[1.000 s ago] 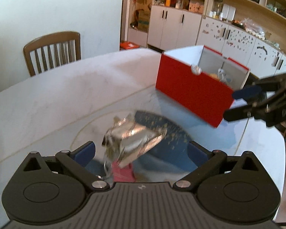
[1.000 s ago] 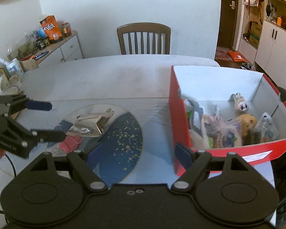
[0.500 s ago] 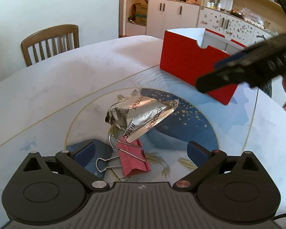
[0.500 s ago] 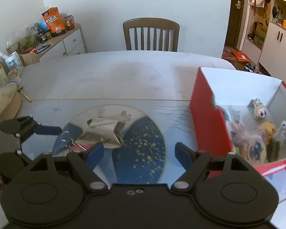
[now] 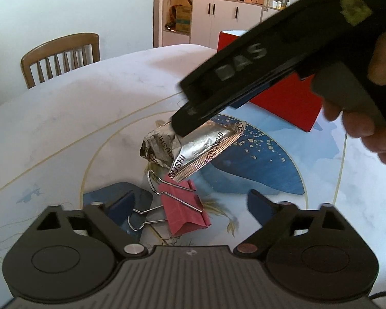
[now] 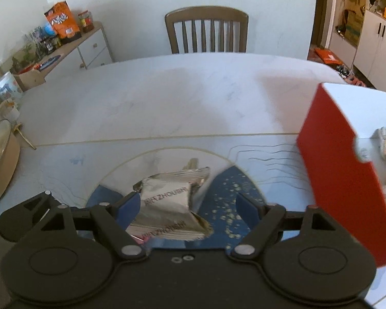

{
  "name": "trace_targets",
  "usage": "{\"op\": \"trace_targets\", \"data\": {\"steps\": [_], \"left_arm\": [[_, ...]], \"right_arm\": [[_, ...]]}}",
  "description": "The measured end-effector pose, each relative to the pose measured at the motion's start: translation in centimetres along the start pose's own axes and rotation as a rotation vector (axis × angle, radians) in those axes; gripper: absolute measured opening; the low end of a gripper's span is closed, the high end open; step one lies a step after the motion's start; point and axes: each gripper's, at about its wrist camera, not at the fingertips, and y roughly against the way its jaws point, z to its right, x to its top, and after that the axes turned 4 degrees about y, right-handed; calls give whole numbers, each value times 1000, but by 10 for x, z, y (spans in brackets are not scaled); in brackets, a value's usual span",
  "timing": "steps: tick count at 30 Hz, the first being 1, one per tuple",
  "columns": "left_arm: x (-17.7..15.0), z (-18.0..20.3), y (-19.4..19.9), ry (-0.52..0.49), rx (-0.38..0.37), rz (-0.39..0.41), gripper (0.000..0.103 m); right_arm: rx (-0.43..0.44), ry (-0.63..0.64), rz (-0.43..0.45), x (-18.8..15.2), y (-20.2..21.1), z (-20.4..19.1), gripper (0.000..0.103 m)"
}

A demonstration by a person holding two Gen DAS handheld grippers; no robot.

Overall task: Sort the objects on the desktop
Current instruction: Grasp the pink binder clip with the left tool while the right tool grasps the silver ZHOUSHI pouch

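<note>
Right claw now over silver packet, hiding red box

a crumpled silver foil packet with dark lettering lies flat on the desk's blue-and-white round pattern. a pink binder clip, wire handles splayed, lies just beside it at 6 o'clock. a red open box holding small items stands at 3 o'clock.

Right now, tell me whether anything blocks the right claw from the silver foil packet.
Nothing visible does. The crinkled silver foil packet lies between the open right claw fingers; the pink binder clip lies beside it.
</note>
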Motion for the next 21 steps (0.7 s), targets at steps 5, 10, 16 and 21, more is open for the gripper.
{"op": "trace_targets", "data": {"steps": [5, 10, 16, 21], "left_arm": [[-1, -1, -5, 0, -7, -4, 75], [-4, -2, -7, 0, 5, 0, 66], [-6, 0, -6, -11, 13, 9, 46], [-2, 0, -6, -2, 25, 5, 38]], "right_arm": [[7, -10, -52, 6, -21, -6, 79], [10, -25, -101, 8, -38, -7, 73], [14, -25, -126, 6, -43, -8, 66], [24, -12, -123, 5, -41, -8, 52]]}}
